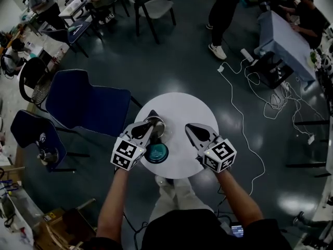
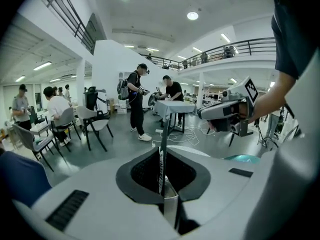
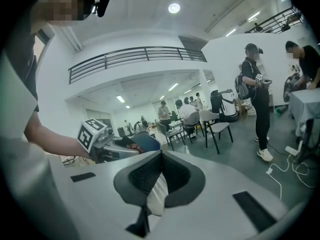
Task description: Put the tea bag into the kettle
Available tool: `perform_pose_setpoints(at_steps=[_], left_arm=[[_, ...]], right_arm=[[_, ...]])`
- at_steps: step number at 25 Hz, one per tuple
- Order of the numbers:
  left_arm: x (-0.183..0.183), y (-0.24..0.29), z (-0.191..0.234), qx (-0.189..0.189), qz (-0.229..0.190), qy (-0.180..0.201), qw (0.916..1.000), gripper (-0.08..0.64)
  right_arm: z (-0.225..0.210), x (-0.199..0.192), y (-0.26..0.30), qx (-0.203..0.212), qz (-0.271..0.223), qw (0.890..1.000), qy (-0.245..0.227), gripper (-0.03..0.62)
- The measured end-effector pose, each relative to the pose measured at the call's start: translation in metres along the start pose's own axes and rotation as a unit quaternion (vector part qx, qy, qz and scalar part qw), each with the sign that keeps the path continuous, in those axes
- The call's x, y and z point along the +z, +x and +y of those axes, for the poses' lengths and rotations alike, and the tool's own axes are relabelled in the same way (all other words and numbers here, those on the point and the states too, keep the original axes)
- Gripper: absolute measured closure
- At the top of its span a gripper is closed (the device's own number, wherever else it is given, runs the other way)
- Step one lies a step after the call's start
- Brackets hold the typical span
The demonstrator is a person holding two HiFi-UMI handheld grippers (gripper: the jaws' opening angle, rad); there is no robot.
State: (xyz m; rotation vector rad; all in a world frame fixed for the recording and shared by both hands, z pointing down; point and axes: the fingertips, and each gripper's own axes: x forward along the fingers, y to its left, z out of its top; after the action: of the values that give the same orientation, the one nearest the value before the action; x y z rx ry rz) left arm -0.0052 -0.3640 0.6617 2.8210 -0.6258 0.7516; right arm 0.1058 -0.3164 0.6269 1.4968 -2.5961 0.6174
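On the small round white table (image 1: pixel 179 105) stands a metal kettle (image 1: pixel 157 127), with a teal round piece (image 1: pixel 156 152) just in front of it. My left gripper (image 1: pixel 151 120) reaches over the kettle from the left. Its jaws are shut on a thin metal part (image 2: pixel 170 206), seemingly the kettle's; which part I cannot tell. My right gripper (image 1: pixel 191 128) hovers over the table to the kettle's right, apart from it. In the right gripper view it (image 3: pixel 159 176) is shut on a white tea bag (image 3: pixel 157 198) that hangs below the jaws.
Blue chairs (image 1: pixel 86 104) stand close at the table's left. White cables (image 1: pixel 244 113) trail over the floor to the right. People stand and sit at desks (image 1: pixel 283 38) farther back. The table's far half holds nothing.
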Motion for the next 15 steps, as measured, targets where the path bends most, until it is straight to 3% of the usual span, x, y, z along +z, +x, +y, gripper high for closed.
perform_pose_setpoints(at_steps=[8, 15], left_arm=[[-0.008, 0.021, 0.008, 0.004, 0.047, 0.073, 0.9962, 0.529], [-0.022, 0.035, 0.002, -0.027, 0.103, 0.122, 0.9868, 0.529]], right_arm=[[-0.011, -0.015, 0.005, 0.0, 0.01, 1.0, 0.009, 0.577], [-0.013, -0.026, 0.012, 0.001, 0.018, 1.0, 0.018, 0.577]])
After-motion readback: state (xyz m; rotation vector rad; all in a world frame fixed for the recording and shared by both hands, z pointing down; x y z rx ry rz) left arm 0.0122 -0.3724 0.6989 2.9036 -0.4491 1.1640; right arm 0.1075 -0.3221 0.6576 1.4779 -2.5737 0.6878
